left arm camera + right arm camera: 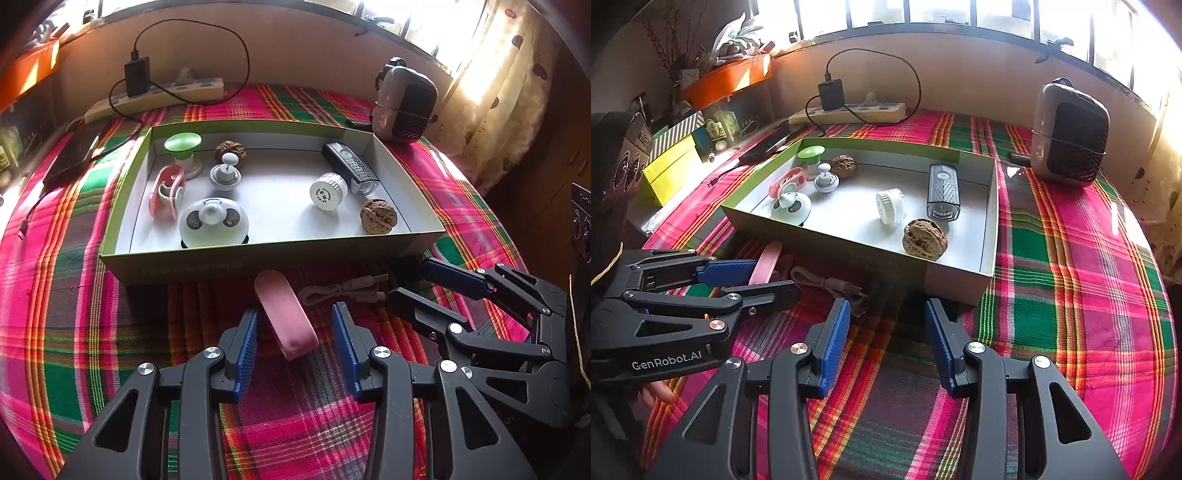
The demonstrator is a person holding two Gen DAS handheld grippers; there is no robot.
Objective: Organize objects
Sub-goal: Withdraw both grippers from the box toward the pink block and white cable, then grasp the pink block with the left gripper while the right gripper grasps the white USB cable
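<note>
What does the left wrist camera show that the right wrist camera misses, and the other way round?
Only the left wrist view shows the whole pink case lying flat between the open left gripper pads, untouched. Only the right wrist view shows the orange shelf, the yellow boxes and the open right gripper over bare cloth. Both show the box, its two walnuts, the white cable and the heater.

"GenRobot.AI" is printed in white on the black body of the left gripper [764, 275], seen in the right wrist view. Small print on the white round cap [322, 194] and on the box front wall [192, 271] cannot be read.
</note>
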